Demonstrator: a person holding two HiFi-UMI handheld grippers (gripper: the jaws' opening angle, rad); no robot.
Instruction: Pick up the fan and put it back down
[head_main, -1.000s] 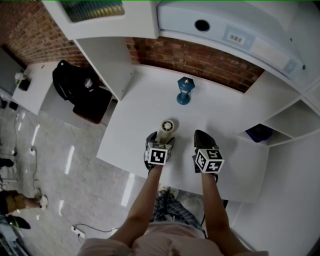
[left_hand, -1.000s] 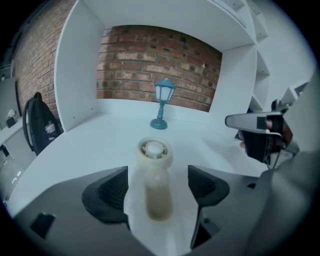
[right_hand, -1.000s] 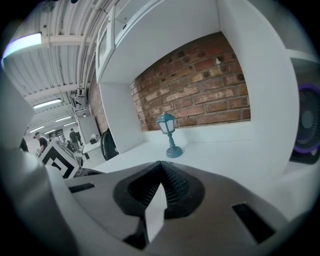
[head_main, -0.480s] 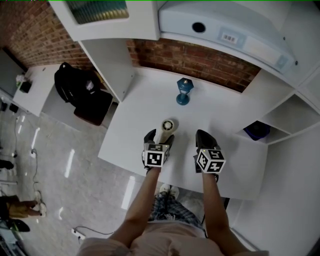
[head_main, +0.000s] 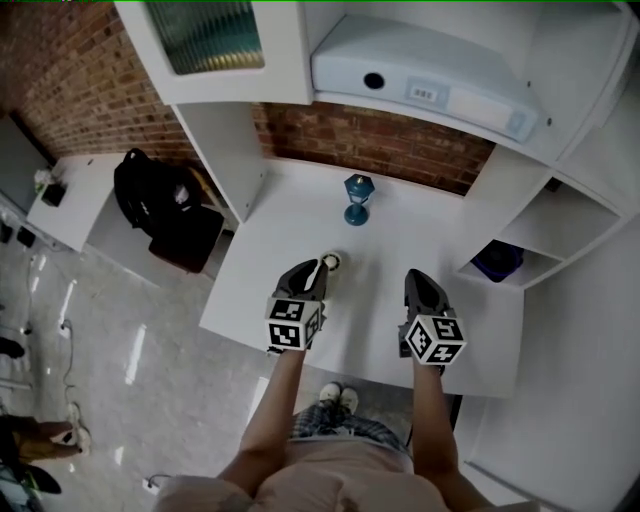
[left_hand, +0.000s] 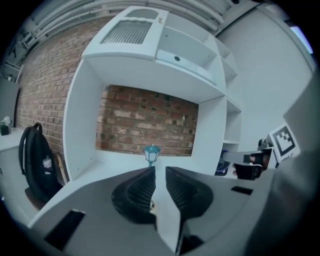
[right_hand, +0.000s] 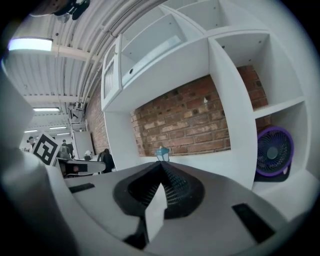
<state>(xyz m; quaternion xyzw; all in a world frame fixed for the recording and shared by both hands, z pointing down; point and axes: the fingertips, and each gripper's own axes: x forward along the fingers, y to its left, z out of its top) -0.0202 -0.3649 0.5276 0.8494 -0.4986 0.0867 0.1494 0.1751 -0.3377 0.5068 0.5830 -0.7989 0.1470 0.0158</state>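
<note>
A small cream hand fan (head_main: 329, 263) lies on the white table (head_main: 440, 225), just past the tips of my left gripper (head_main: 315, 270). That gripper hangs above the table. Its jaws have just been closing and now leave only a thin slit with nothing between them (left_hand: 159, 171). The fan itself barely shows in the left gripper view. My right gripper (head_main: 416, 279) floats to the right of the fan, apart from it, with its jaws meeting and empty (right_hand: 161, 166).
A blue lantern (head_main: 357, 197) stands at the back of the table, straight ahead of both grippers (left_hand: 152, 153) (right_hand: 161, 152). A purple desk fan (right_hand: 272, 151) sits in the low shelf cubby on the right. A black backpack (head_main: 152, 187) rests to the left.
Both grippers have lifted away from the table. The left gripper's jaws, wide open around the fan's handle before, have closed up, and the fan stays on the table.
</note>
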